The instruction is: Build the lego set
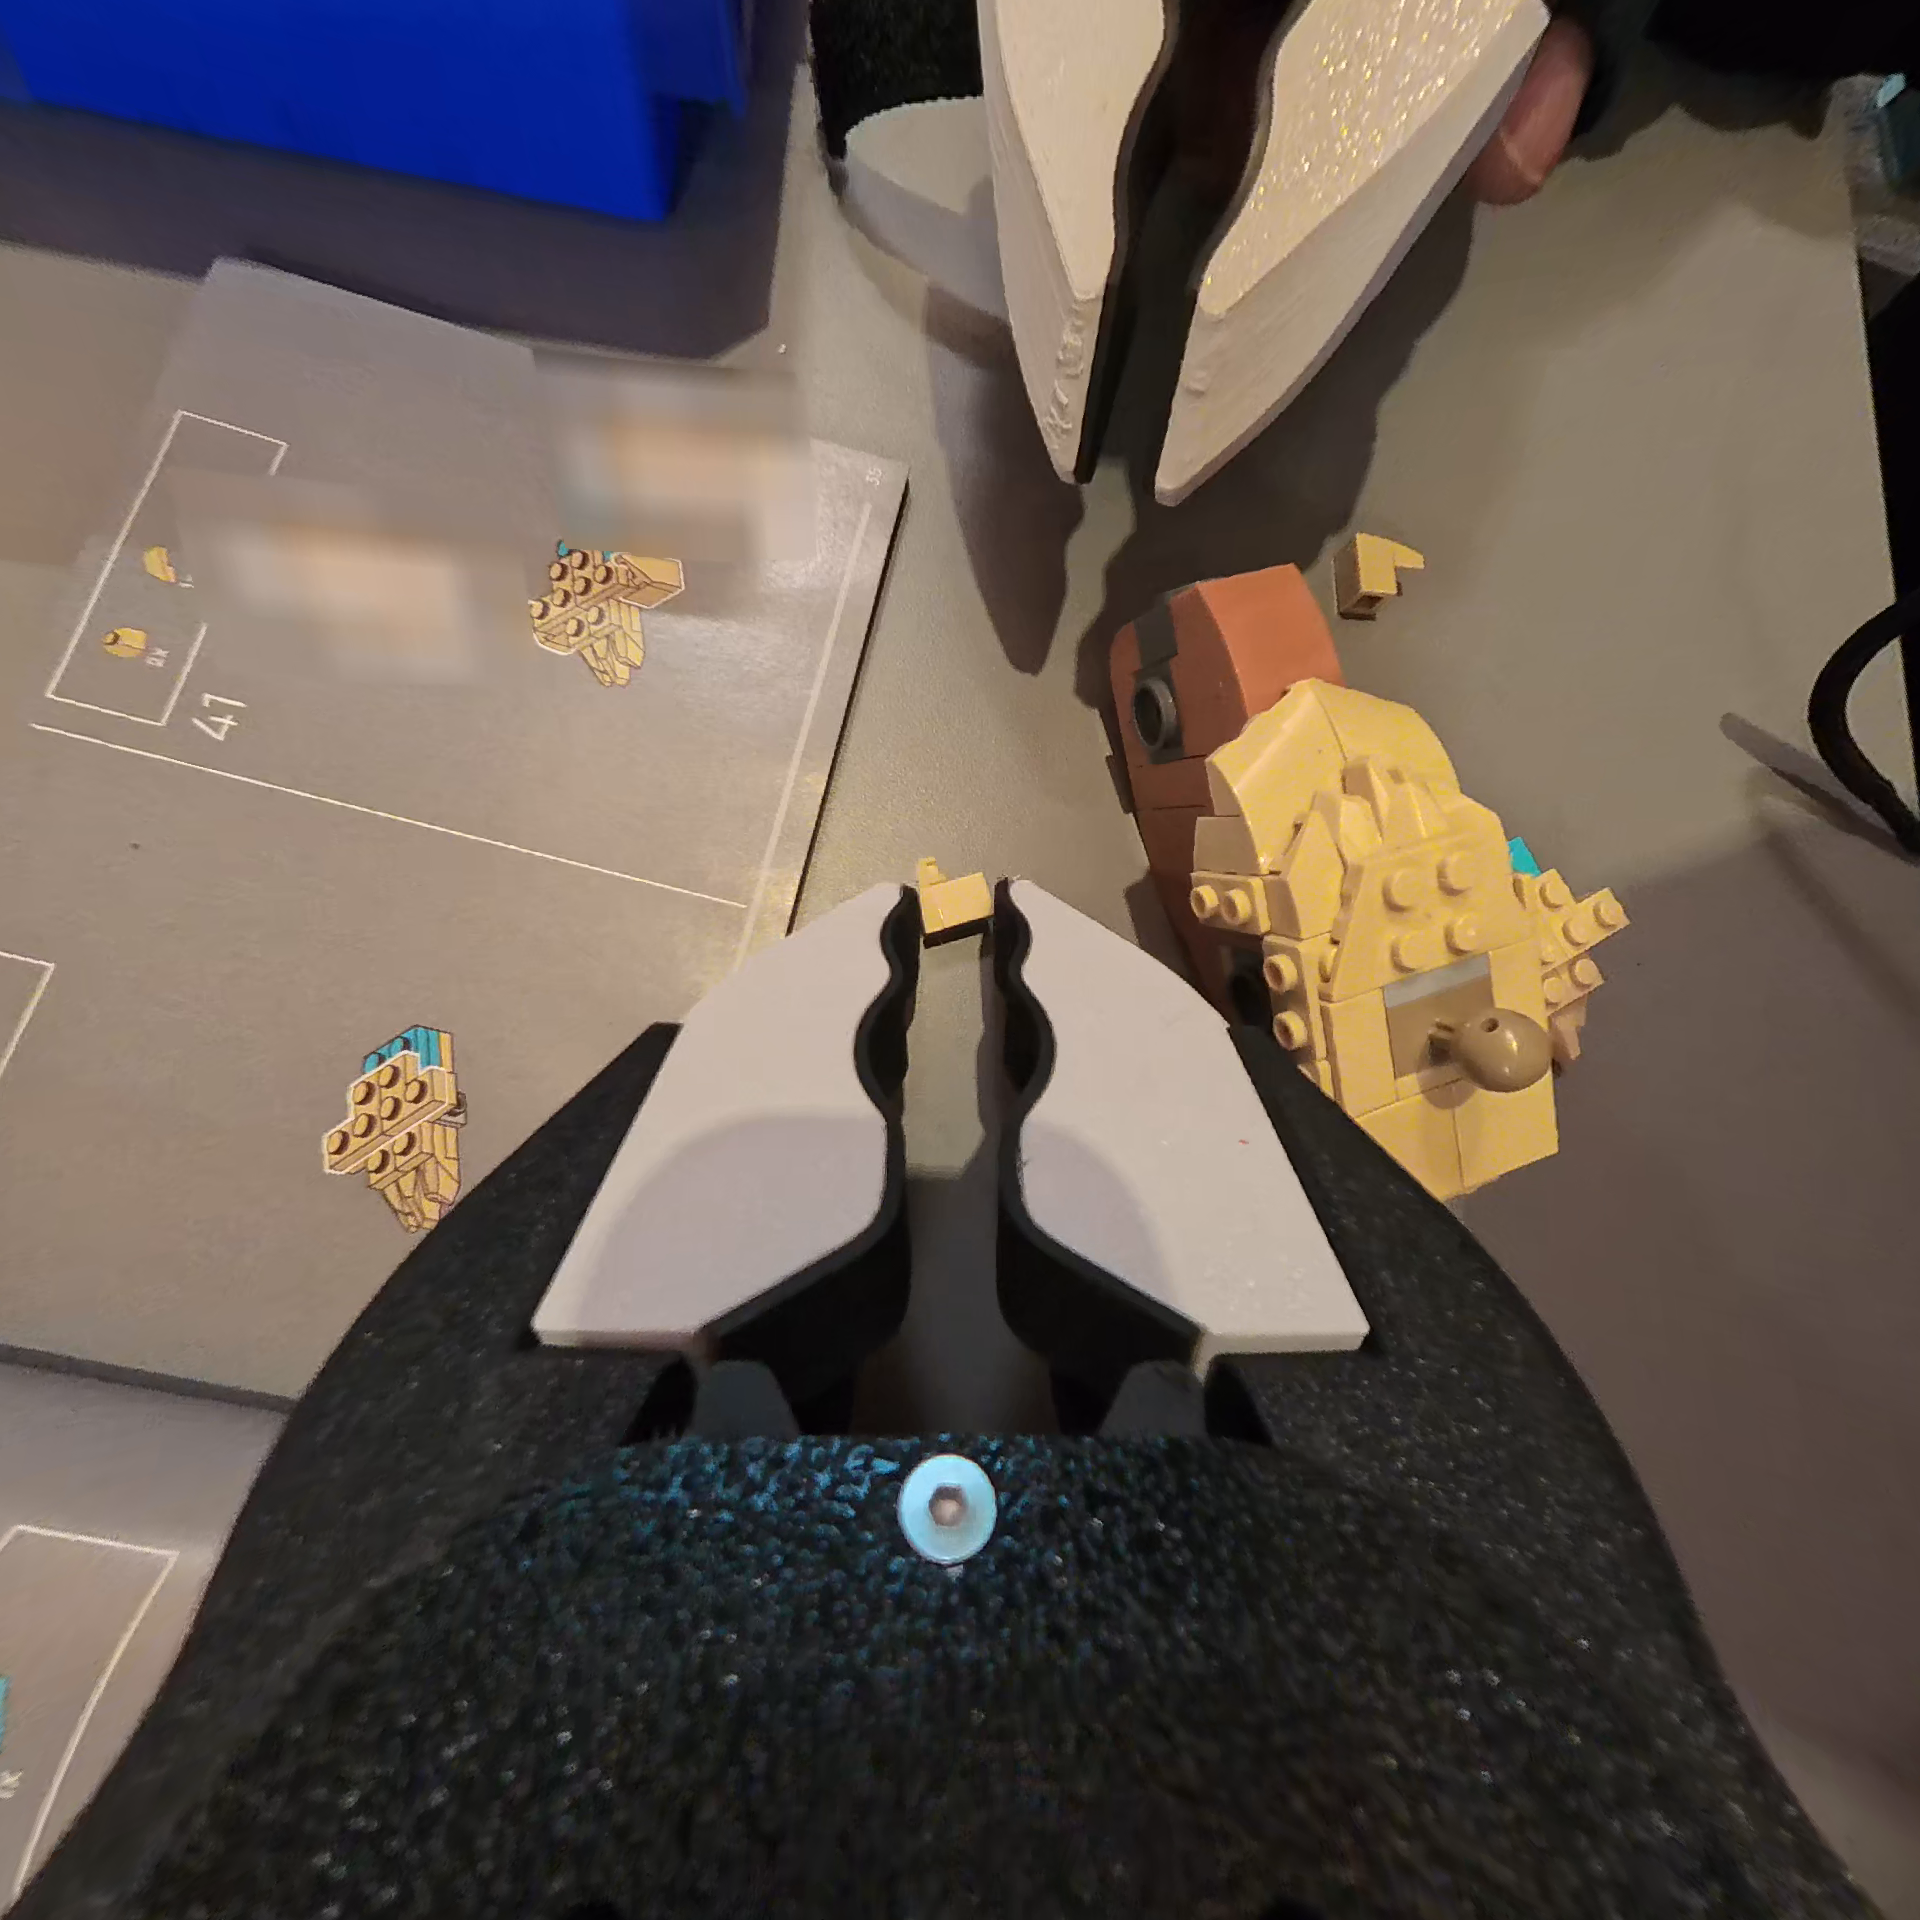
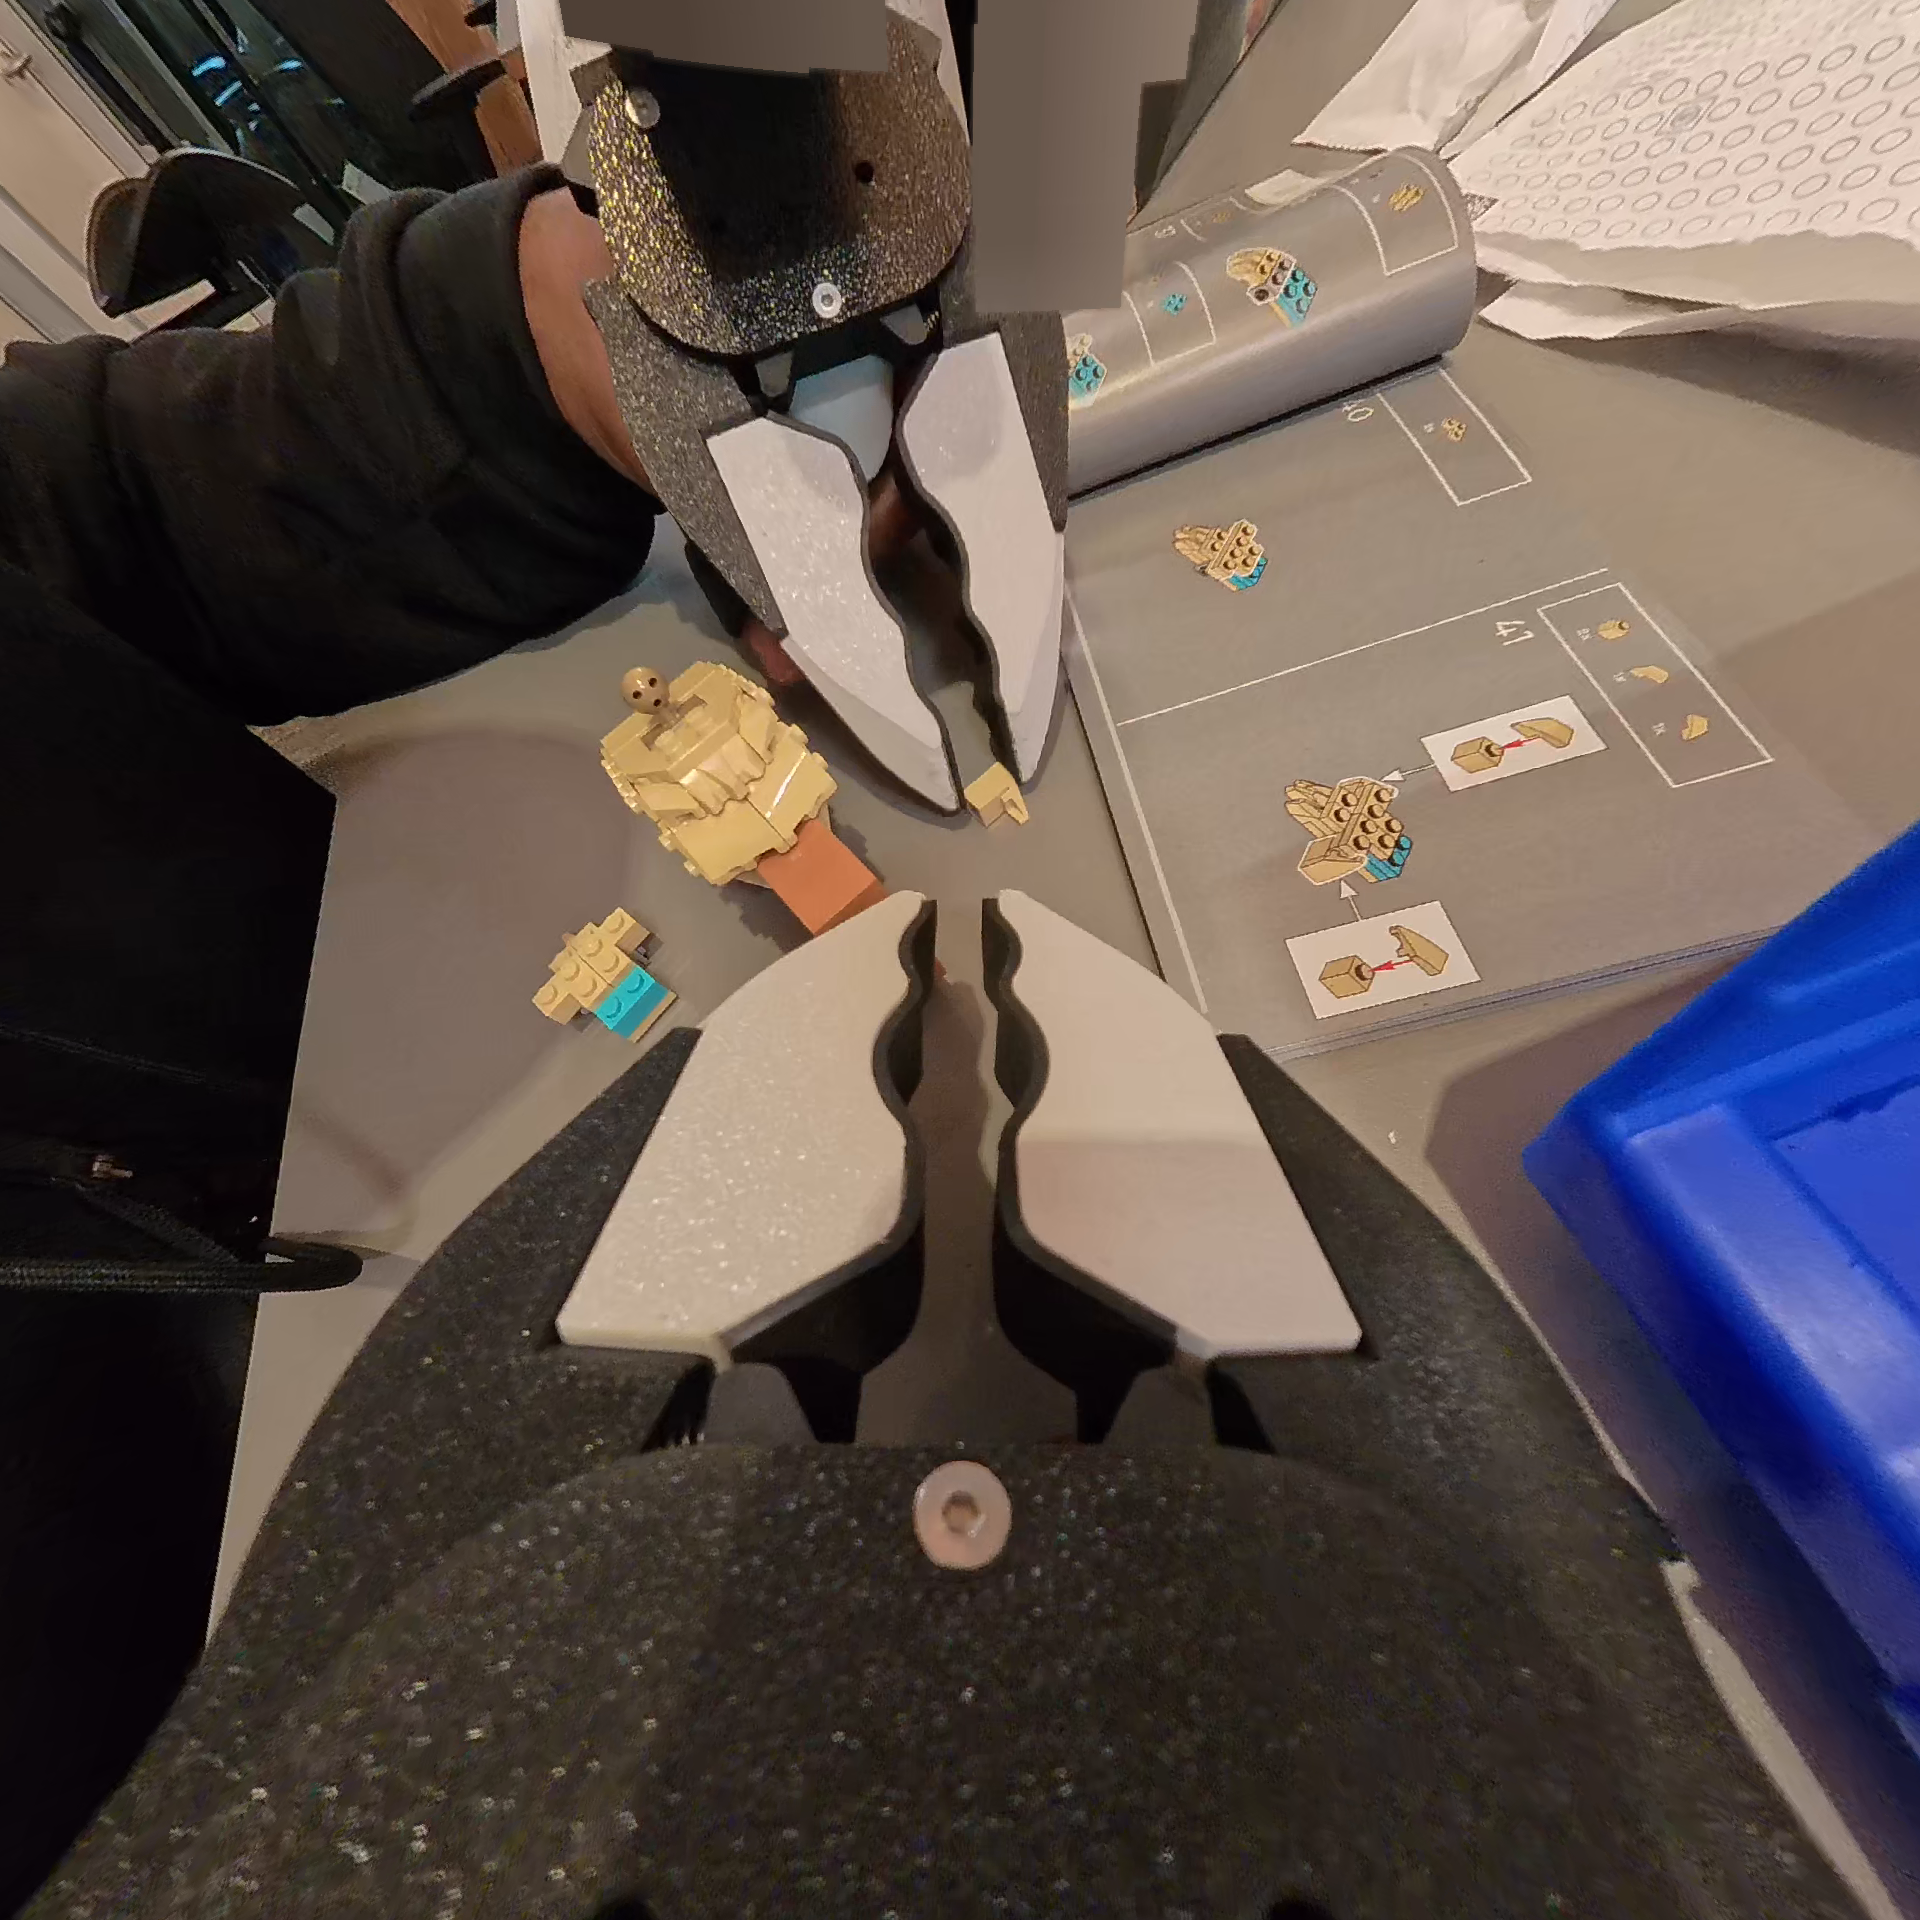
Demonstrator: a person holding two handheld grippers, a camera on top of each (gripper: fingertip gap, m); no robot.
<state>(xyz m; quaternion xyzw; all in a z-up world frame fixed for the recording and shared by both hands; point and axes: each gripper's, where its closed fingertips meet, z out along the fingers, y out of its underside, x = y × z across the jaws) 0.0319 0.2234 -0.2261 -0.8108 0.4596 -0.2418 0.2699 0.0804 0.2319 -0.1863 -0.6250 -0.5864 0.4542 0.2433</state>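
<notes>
On the grey table [image 1: 1558,499], the left gripper [image 1: 958,894] sits low with a small tan piece [image 1: 954,906] at its fingertips. Jaws are narrow, the piece fills the gap between both black pads, so it looks pinched. The right wrist view agrees: same piece [image 2: 995,794] at the tips, on or just above the tabletop.

The right gripper [image 2: 958,914] hovers opposite, tips pointing at the left one, near but apart. Narrow slit between its pads, bare table visible through it, nothing gripped.

Just right of the left gripper lies the tan model [image 1: 1423,935] with a brown block [image 1: 1226,665] at its far end and a round knob [image 1: 1496,1049] at the near end. The brown end lies just beside the right gripper's left fingertip. A second loose tan piece [image 1: 1374,575] lies far of the model.

Only the right wrist view shows a small tan-and-teal subassembly [image 2: 603,977], left of that gripper.

An open instruction booklet [image 1: 416,831] is left of the left gripper, its edge just beside the held piece. A blue bin [image 1: 364,94] is at far left. A black sleeve [image 2: 312,436] runs to the left gripper.
</notes>
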